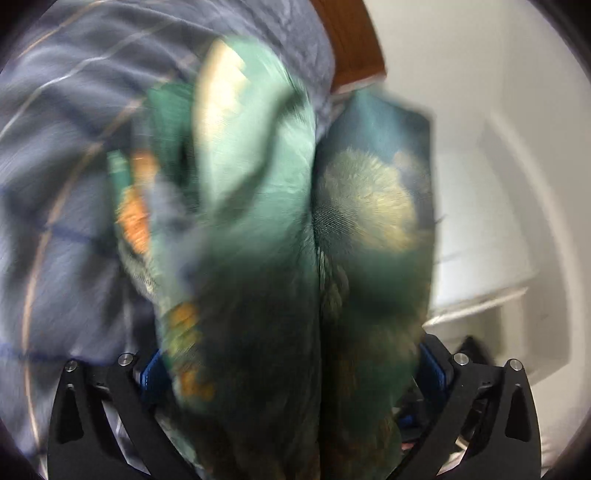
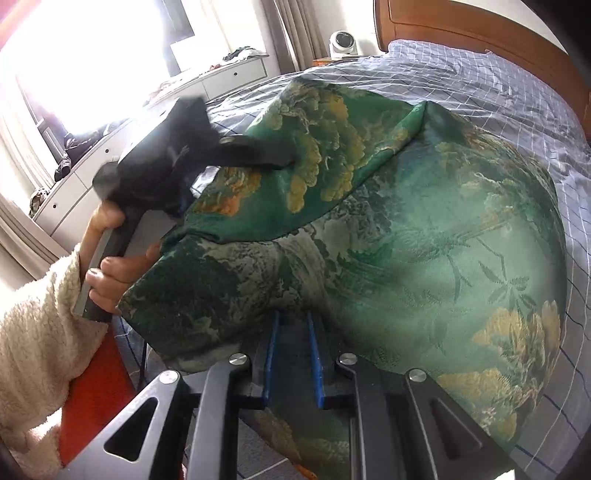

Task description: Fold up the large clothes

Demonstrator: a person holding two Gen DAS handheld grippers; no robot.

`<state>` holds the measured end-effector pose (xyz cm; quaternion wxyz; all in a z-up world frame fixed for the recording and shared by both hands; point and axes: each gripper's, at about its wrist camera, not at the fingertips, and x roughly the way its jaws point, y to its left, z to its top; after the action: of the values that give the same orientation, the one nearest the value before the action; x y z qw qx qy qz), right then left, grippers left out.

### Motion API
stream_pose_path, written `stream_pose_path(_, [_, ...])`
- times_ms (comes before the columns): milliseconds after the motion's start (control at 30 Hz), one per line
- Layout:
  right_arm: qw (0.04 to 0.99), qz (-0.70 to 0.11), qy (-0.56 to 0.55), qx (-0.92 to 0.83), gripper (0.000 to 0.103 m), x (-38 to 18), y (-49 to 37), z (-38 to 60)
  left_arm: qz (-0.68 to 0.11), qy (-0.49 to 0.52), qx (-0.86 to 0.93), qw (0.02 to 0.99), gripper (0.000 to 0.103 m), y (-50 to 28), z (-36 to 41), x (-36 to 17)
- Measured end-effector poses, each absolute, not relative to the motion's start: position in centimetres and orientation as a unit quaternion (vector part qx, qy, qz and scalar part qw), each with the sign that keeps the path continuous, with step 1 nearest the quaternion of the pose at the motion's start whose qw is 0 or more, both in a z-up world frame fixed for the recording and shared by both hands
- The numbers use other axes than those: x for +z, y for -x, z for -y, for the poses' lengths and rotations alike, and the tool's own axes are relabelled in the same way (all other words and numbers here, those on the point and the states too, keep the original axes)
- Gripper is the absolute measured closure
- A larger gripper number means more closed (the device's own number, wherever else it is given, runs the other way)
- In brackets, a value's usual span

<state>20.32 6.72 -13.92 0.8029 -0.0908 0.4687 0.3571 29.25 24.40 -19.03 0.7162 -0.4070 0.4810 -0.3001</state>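
A large green garment [image 2: 424, 236] with gold and orange landscape print lies spread on the bed, its upper part folded over. My right gripper [image 2: 293, 325] is shut on its near edge, blue pads close together under the cloth. My left gripper [image 2: 284, 160] shows in the right wrist view at upper left, its fingers pushed into a fold of the garment. In the blurred left wrist view the garment [image 1: 258, 229] bunches between the fingers and hides the fingertips of the left gripper [image 1: 314, 369].
The bed has a grey-blue checked sheet [image 2: 498, 85] and a wooden headboard [image 2: 480, 33]. White drawers [image 2: 229, 79] run under a bright window at left. A small white fan [image 2: 341, 44] stands beside the bed. A hand in a cream fleece sleeve [image 2: 40, 332] holds the left gripper.
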Motion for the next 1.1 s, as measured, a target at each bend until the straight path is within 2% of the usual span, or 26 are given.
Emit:
stream_pose_path(133, [0.804,-0.47,0.089,0.353,0.087,-14.1,-20.2,-6.9,-0.562,0.323,-0.257,0.717,0.0,-32.2,-21.9,-19.0])
stream_pose_path(267, [0.803,-0.466,0.08,0.363,0.085,-13.2,-19.8,-6.3,-0.567,0.308,-0.245,0.723,0.002,-32.4,-21.8,-18.7])
stream_pose_path(333, [0.798,-0.467,0.045,0.378,0.064,-12.0,-19.6,-4.8,-0.562,0.306,-0.242,0.729,0.002,-32.2,-21.8,-18.8])
stream_pose_path(367, [0.8,-0.461,0.02,0.383,0.047,-11.2,-19.6,-3.5,-0.561,0.307,-0.241,0.73,0.002,-32.2,-21.8,-18.8])
stream_pose_path(400, [0.807,-0.449,-0.004,0.383,0.036,-10.2,-19.6,-1.9,-0.56,0.308,-0.242,0.73,0.002,-32.3,-21.8,-18.8])
stream_pose_path(467, [0.825,-0.428,-0.036,0.368,0.024,-9.0,-19.9,1.1,-0.56,0.308,-0.243,0.73,0.002,-32.5,-21.8,-18.9])
stream_pose_path(567, [0.836,-0.441,-0.098,0.312,0.023,-9.8,-22.0,8.0,-0.56,0.307,-0.245,0.729,0.002,-32.7,-22.1,-18.9])
stream_pose_path(667, [0.808,-0.484,-0.203,0.267,0.022,-13.9,-24.0,14.2,-0.558,0.307,-0.246,0.73,0.002,-30.9,-23.1,-18.6])
stream_pose_path(833, [0.763,-0.49,-0.271,0.324,0.021,-17.5,-24.2,14.4,-0.56,0.307,-0.24,0.731,0.002,-29.8,-23.2,-19.0])
stream_pose_path(867, [0.755,-0.496,-0.271,0.333,0.018,-18.1,-24.5,13.6,-0.562,0.306,-0.238,0.731,0.002,-29.8,-23.2,-19.3])
stream_pose_path(900, [0.75,-0.503,-0.274,0.331,0.009,-19.0,-25.1,13.1,-0.563,0.306,-0.237,0.73,0.002,-29.8,-23.2,-19.4])
stream_pose_path(967, [0.724,-0.514,-0.309,0.341,0.0,-20.9,-27.1,12.9,-0.562,0.309,-0.234,0.731,0.002,-29.7,-23.0,-19.7])
stream_pose_path(1067, [0.732,-0.514,-0.288,0.342,0.001,-20.9,-28.2,12.1,-0.561,0.316,-0.229,0.73,0.002,-29.5,-22.6,-20.8])
stream_pose_path(1100, [0.74,-0.513,-0.271,0.34,0.013,-20.2,-28.3,11.6,-0.558,0.315,-0.225,0.734,0.005,-29.4,-22.6,-20.7])
